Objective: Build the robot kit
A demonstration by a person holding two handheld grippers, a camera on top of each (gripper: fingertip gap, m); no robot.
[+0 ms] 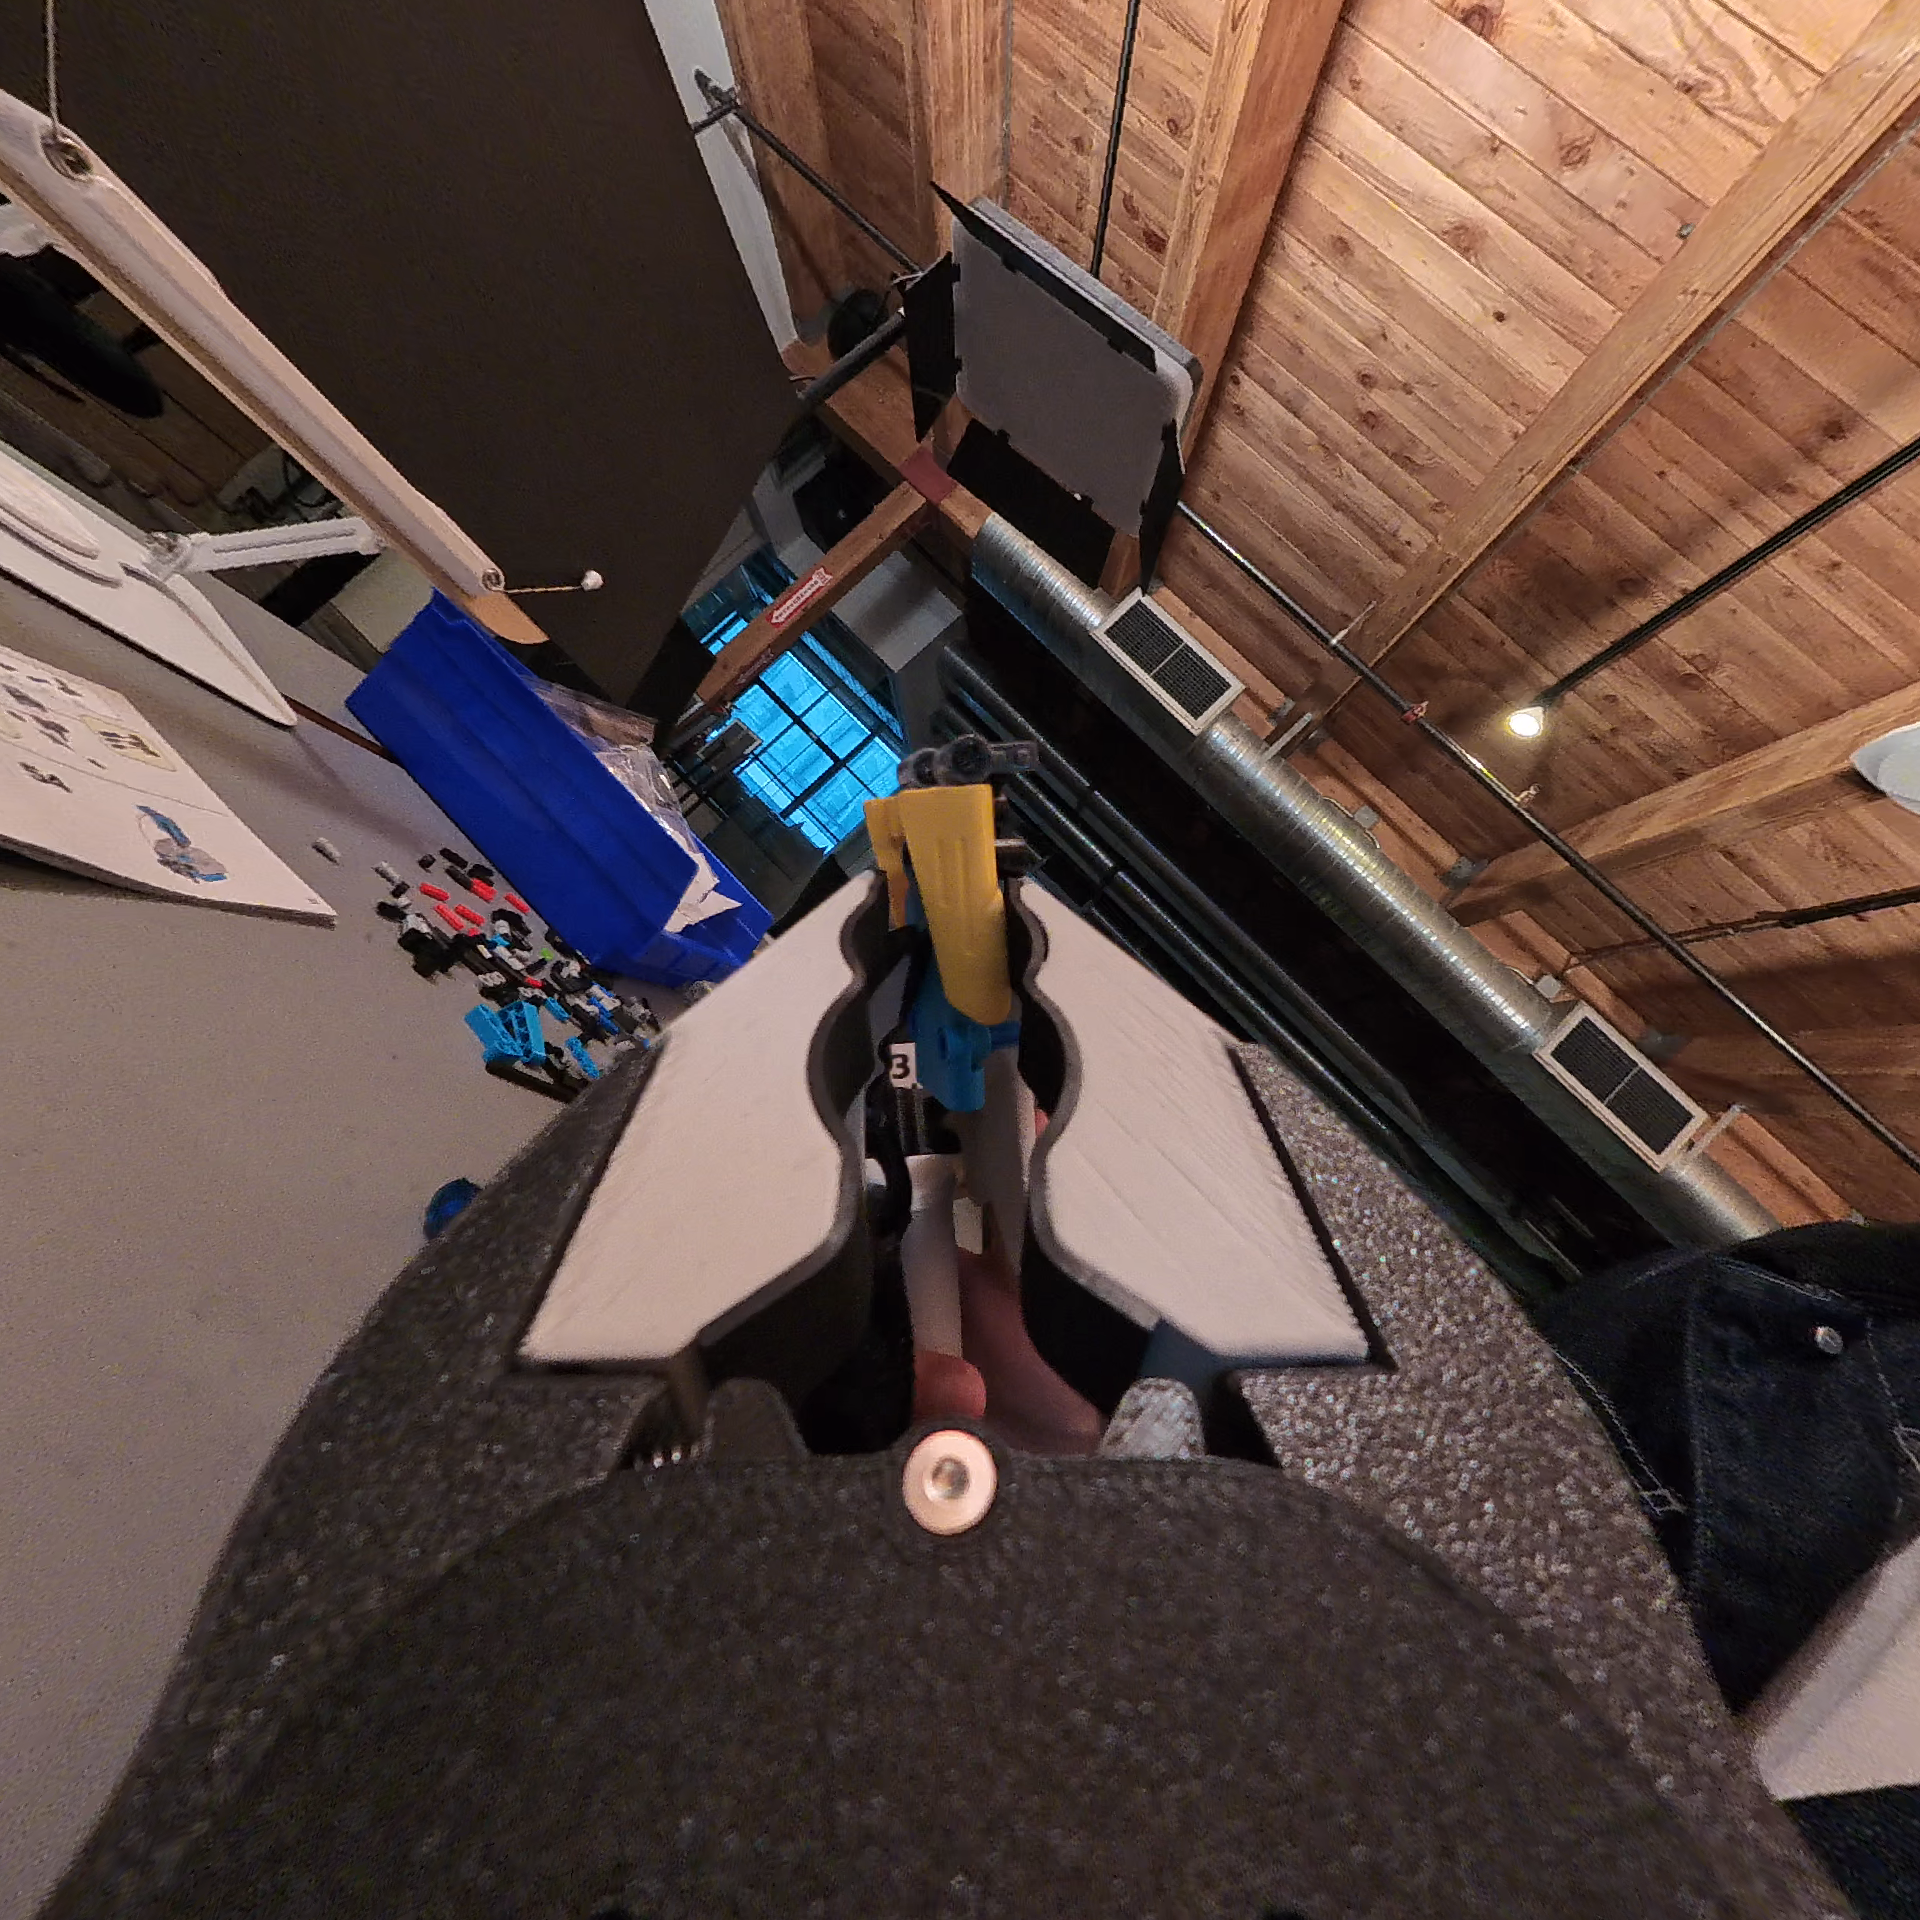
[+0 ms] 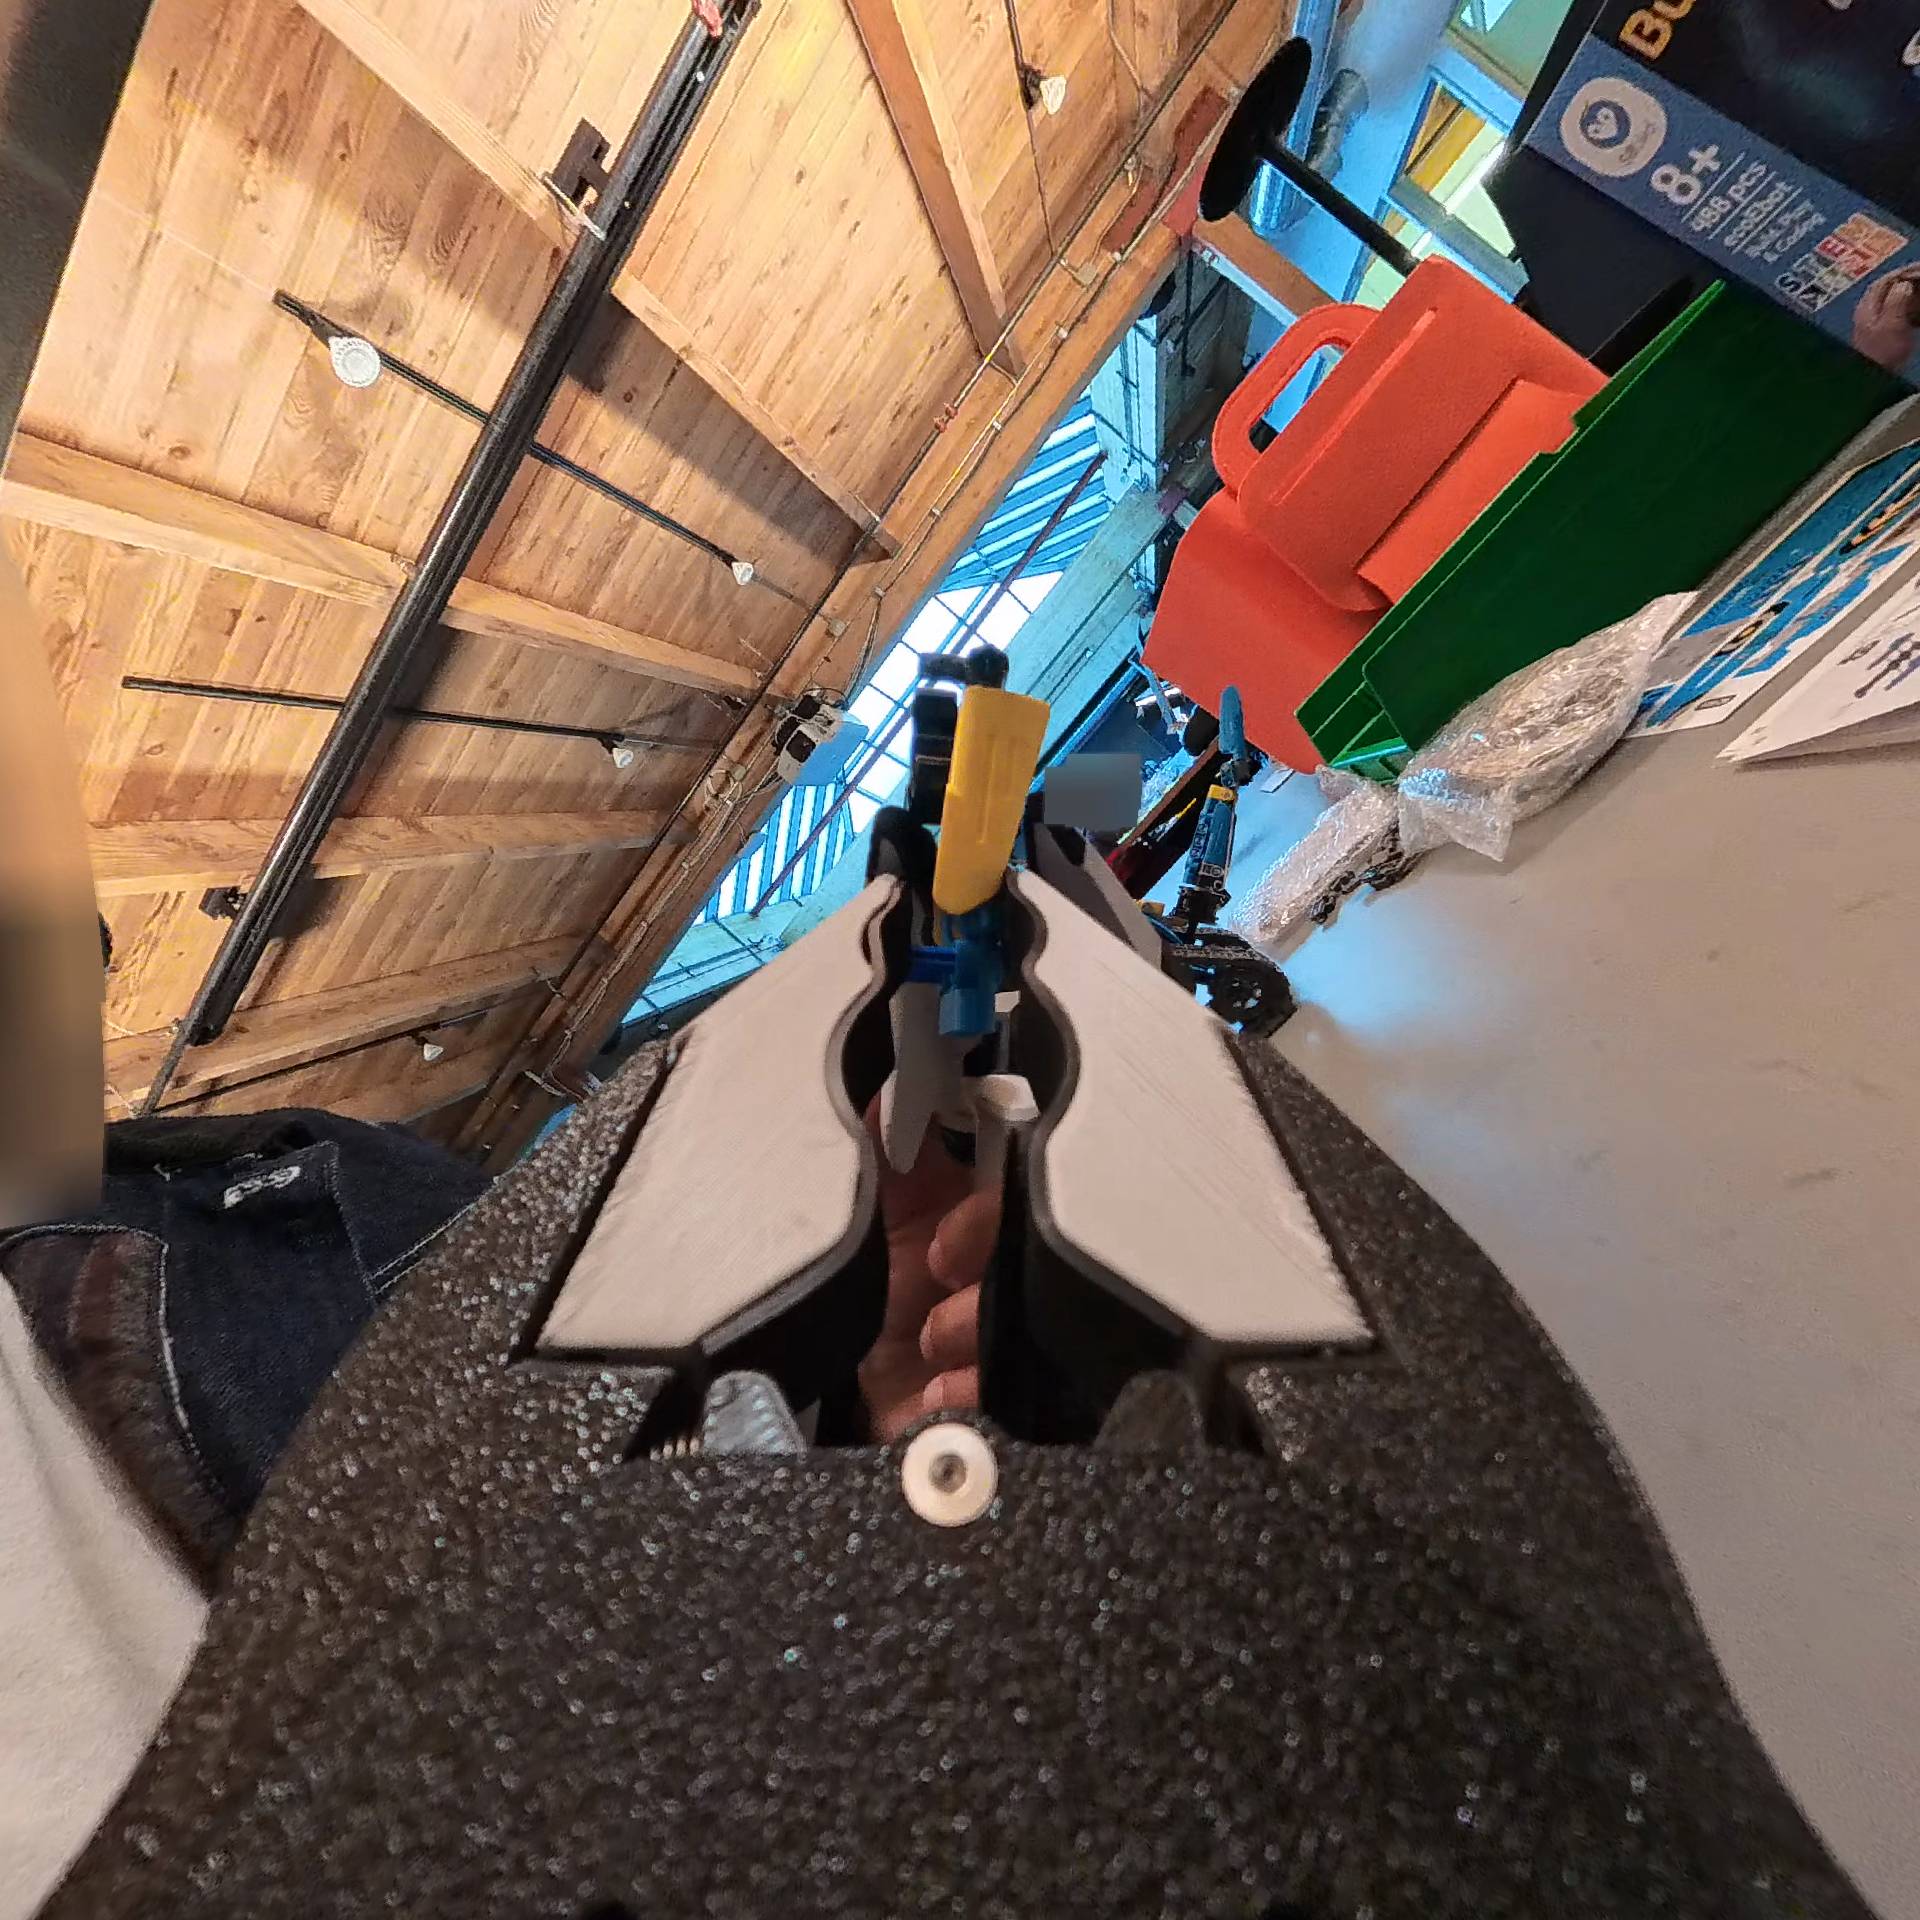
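A small brick-built assembly [image 1: 951, 935] is held up in the air between the two tools, well above the desk [image 1: 208, 1143]: a smooth yellow wedge-shaped panel on top, bright blue studded pieces under it, grey and black beams running down, and a knot of dark pins at the very top. The left gripper [image 1: 945, 904] is tipped steeply upward, toward the plank ceiling, and its pale ribbed fingers [image 1: 748, 1101] are drawn in close on the assembly, the scalloped inner edges pressing its sides. The right gripper [image 2: 951, 904] is tilted up the same way, and its fingers [image 2: 1143, 1122] likewise pinch the same assembly [image 2: 971, 862], so both tools have hold of it at once. Bare fingertips of a person's hand show through the gap behind each pair of fingers.

Each tool's body is grainy, speckled black plastic with a round metal fastener at the middle; the finger faces are matte light grey with fine ridges.

To the left, on the grey desk, lies a scatter of loose pieces [image 1: 499, 956] in black, red and blue, beside a glossy blue bin [image 1: 540, 800] with clear bags in it, and an open instruction booklet [image 1: 125, 800]. On the right side stand a green tray [image 2: 1600, 540], an orange plastic box [image 2: 1351, 488], crinkled clear bags [image 2: 1507, 758] of parts and a dark tracked model [image 2: 1216, 935]. A dark denim sleeve [image 2: 260, 1299] shows at the frame edge.
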